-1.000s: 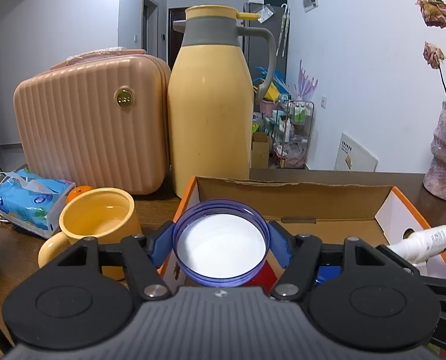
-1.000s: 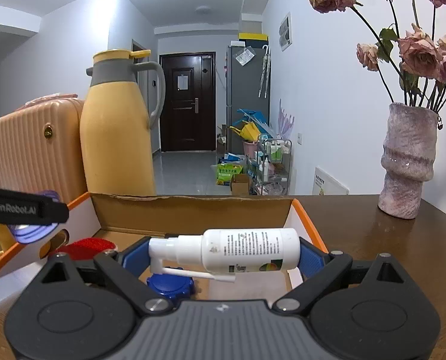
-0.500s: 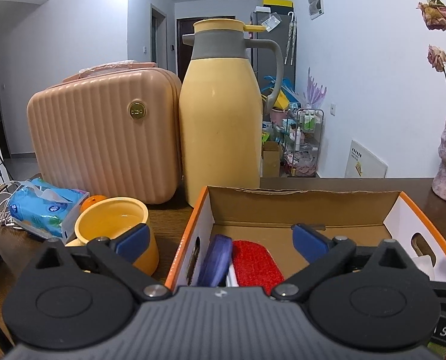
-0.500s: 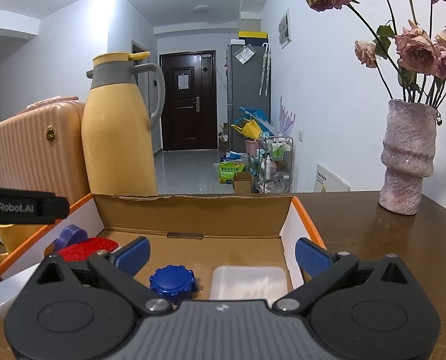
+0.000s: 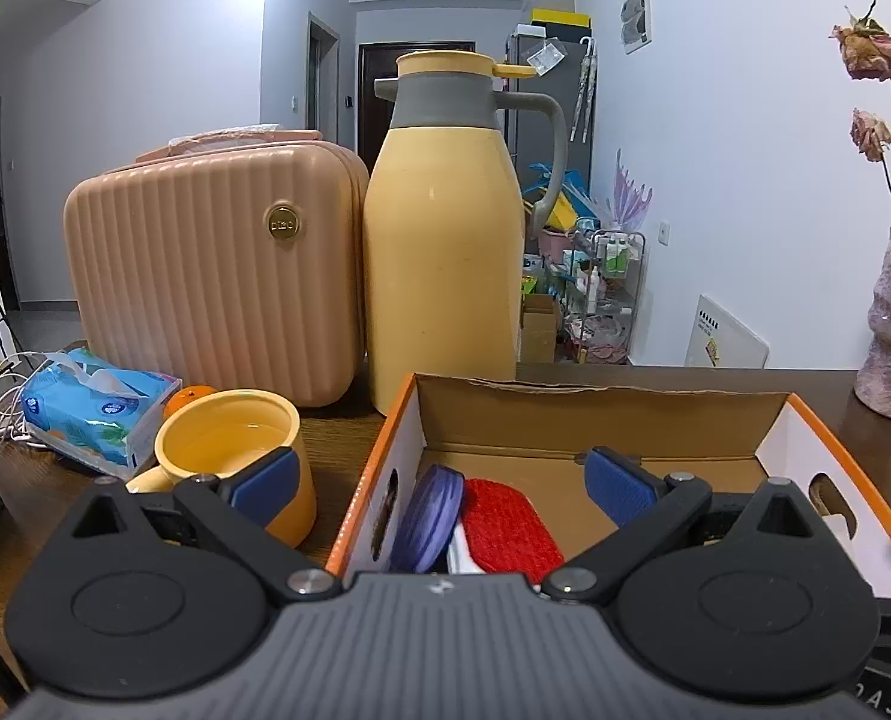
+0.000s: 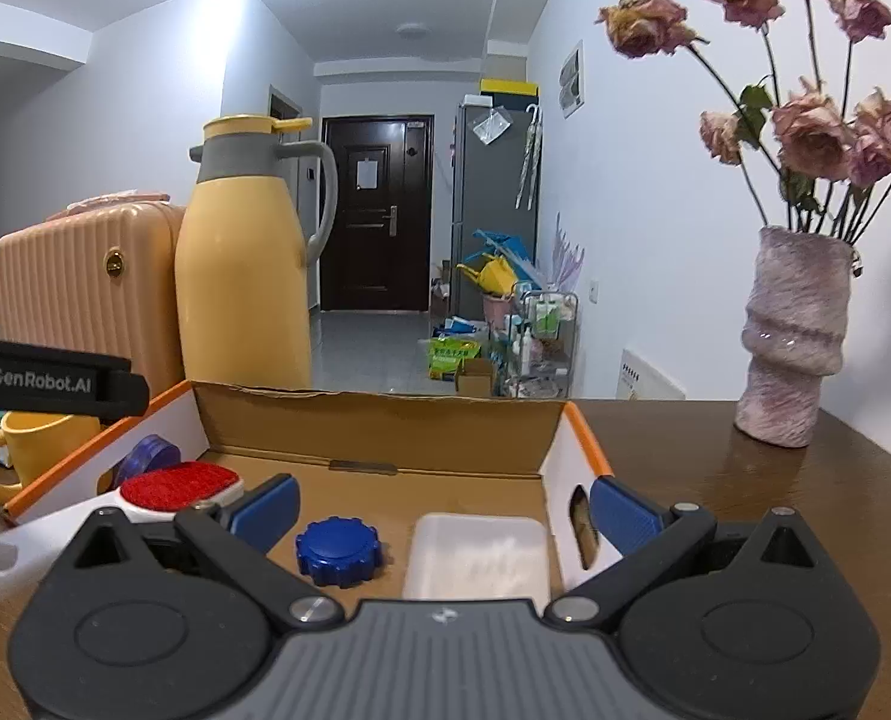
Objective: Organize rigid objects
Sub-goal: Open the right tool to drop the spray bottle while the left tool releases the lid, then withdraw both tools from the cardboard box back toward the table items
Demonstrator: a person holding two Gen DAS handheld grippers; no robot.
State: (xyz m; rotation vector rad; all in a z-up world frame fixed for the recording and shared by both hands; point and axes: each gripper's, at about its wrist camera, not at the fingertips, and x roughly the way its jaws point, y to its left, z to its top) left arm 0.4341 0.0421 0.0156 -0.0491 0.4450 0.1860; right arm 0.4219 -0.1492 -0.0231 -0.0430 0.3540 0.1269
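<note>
Jaws of left gripper (image 5: 439, 477) and right gripper (image 6: 442, 507) stand wide and empty, over open brown cardboard box (image 6: 379, 432) holding round purple lid (image 5: 430, 516) at left.

1. The left gripper (image 5: 439, 474) points slightly downward, its blue-padded jaws spread wide with nothing clamped between them.
2. The right gripper (image 6: 445, 510) points slightly downward too, jaws equally wide and holding nothing.

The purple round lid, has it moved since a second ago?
Yes. It sat flat between the left claw's pads then; now the purple round lid stands on edge inside the cardboard box, against its left wall beside the red brush.
</note>
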